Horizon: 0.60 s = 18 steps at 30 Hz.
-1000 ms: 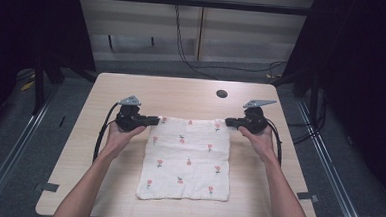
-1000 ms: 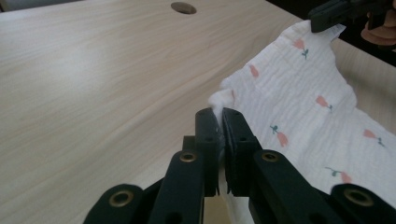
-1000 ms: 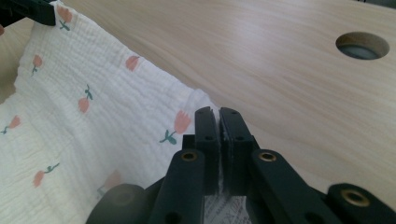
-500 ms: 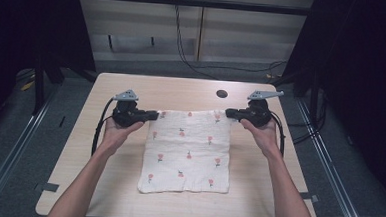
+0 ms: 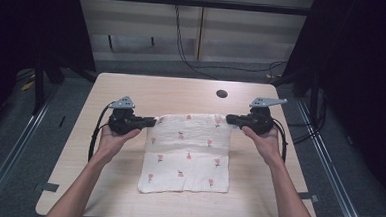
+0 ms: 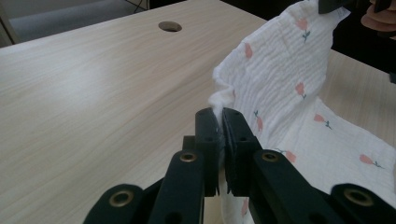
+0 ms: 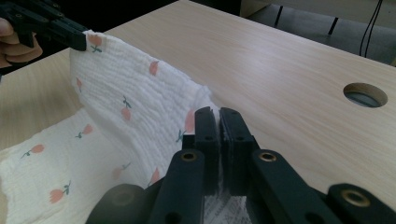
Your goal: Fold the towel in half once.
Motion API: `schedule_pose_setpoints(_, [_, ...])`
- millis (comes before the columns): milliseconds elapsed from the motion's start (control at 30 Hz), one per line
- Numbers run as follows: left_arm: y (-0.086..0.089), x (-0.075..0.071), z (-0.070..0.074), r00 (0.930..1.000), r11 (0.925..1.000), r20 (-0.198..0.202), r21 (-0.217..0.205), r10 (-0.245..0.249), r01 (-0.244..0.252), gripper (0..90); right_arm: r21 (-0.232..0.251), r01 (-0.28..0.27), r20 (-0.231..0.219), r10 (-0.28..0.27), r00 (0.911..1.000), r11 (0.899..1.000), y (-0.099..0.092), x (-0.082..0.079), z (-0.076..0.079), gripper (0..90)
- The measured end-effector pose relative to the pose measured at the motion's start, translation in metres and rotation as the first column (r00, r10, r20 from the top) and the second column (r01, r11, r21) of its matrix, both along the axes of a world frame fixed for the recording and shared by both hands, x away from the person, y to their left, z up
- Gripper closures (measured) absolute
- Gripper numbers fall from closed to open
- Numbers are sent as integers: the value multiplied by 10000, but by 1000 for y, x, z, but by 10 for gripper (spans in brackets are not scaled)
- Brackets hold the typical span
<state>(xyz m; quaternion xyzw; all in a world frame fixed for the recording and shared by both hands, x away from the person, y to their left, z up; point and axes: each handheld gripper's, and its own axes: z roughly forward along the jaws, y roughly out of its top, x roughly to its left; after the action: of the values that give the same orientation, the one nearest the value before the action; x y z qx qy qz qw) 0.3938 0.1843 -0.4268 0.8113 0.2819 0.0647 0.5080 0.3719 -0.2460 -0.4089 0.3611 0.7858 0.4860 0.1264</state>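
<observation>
while two hands hold two grippers over the table, one white cloth with little pink flowers lies in the middle of it. the left gripper sits at about nine o'clock from the cloth's middle and has its two black jaws pinched tight on the cloth's far left corner. the right gripper sits at about two o'clock and has its two jaws pinched tight on the far right corner. the far edge of the cloth is lifted up between them, and the near part lies flat on the table toward six o'clock. in the left gripper view, the left gripper bites one bunched corner of the cloth, and the cloth rises toward two o'clock. in the right gripper view, the right gripper bites the other corner of the cloth, and the cloth stretches toward ten o'clock, where the other gripper holds it. one dark round hole sits in the table at twelve o'clock, just past the cloth. i can count about ten flowers on the cloth in the high view. two bare forearms come in from six o'clock.
</observation>
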Motion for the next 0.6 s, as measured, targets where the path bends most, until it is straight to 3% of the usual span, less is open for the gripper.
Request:
schedule_pose_setpoints(167, [1,-7,6,9995,9996,166,74,-270,269,859,-45,-105,17,105,9999,9999,-2,-8,3,868])
schedule_pose_setpoints(300, [3,-14,12,9984,9991,398,-48,-409,411,859,266,-153,32,152,9999,9995,-6,-13,6,868])
schedule_pose_setpoints(533, [3,-24,11,9985,9989,282,8,-479,479,860,236,-266,162,263,9995,9994,-5,-24,9,867])
schedule_pose_setpoints(600, [3,-28,11,9983,9986,276,-157,-506,510,860,291,-309,199,304,9993,9991,-5,-27,9,867])
